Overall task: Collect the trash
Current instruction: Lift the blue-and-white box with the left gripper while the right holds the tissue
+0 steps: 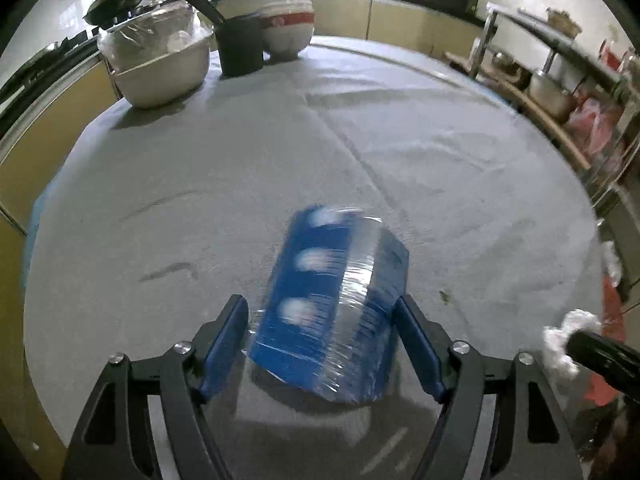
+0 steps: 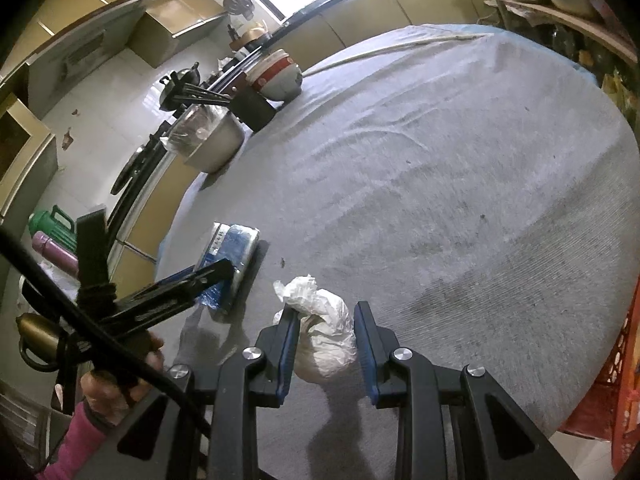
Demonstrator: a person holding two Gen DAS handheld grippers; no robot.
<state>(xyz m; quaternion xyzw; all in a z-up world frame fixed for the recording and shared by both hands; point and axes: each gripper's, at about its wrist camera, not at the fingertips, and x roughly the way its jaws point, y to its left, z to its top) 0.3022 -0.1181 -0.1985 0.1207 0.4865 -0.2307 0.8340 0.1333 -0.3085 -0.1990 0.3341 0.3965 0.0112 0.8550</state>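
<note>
- Right gripper [image 2: 326,344]: its fingers pinch a crumpled white plastic bag [image 2: 324,336] at the bag's midsection, held at 6 o'clock in the right wrist view, just over the grey tablecloth [image 2: 440,200].
- Bag judged light, soft and easily squashed; a pinch across any bunched fold should hold. Loose ends may flap or slip out.
- Left gripper [image 1: 322,336]: fingers spread, one on each side of a blue film-wrapped pack [image 1: 332,304]. The view is blurred; the pads look just clear of its sides, so I judge no grip.
- Pack lies at 6 o'clock in the left wrist view and at 9 o'clock in the right wrist view, near the table's edge.
- Pack judged fairly stiff and boxy but slick from the glossy wrap; best taken across its two long sides near the middle, squarely, so it cannot twist out.
- Farther off, 11 to 12 o'clock in the left view: a steel basin [image 1: 160,68] lined with plastic, a dark cup [image 1: 241,46] of chopsticks, stacked bowls [image 1: 286,28].
</note>
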